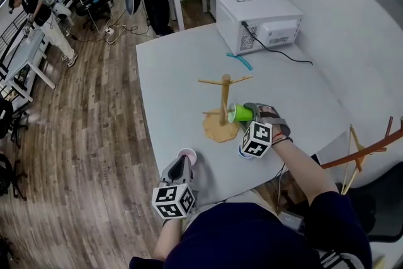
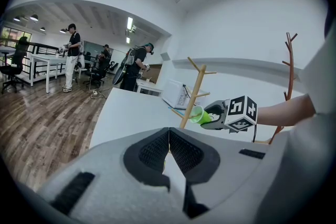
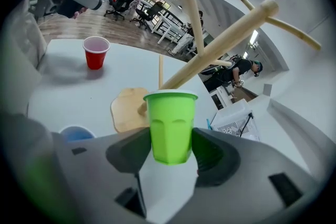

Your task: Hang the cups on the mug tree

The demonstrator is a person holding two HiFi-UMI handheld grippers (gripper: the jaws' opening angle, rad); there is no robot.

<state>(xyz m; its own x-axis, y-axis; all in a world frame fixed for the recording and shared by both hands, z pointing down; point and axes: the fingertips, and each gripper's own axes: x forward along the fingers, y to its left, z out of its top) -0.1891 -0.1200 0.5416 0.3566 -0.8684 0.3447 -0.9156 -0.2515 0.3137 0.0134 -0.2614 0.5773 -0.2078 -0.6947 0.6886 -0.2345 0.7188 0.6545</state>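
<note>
A wooden mug tree [image 1: 225,99] stands mid-table on a round base [image 1: 220,128]. My right gripper [image 1: 247,113] is shut on a green cup [image 1: 239,113], held sideways with its mouth close to the tree's trunk. In the right gripper view the green cup [image 3: 169,126] sits between the jaws, rim toward the tree [image 3: 215,50]. A blue cup [image 1: 242,151] stands under the right gripper's cube. My left gripper [image 1: 184,164] is shut with nothing in it, just behind a red cup [image 1: 187,155] at the table's near edge. The left gripper view shows the jaws [image 2: 169,144] pressed together.
A white appliance [image 1: 258,21] with a black cable stands at the table's far right, a teal strip [image 1: 239,61] lying in front of it. A red-brown coat stand [image 1: 365,151] rises right of the table. People work at desks far across the wooden floor.
</note>
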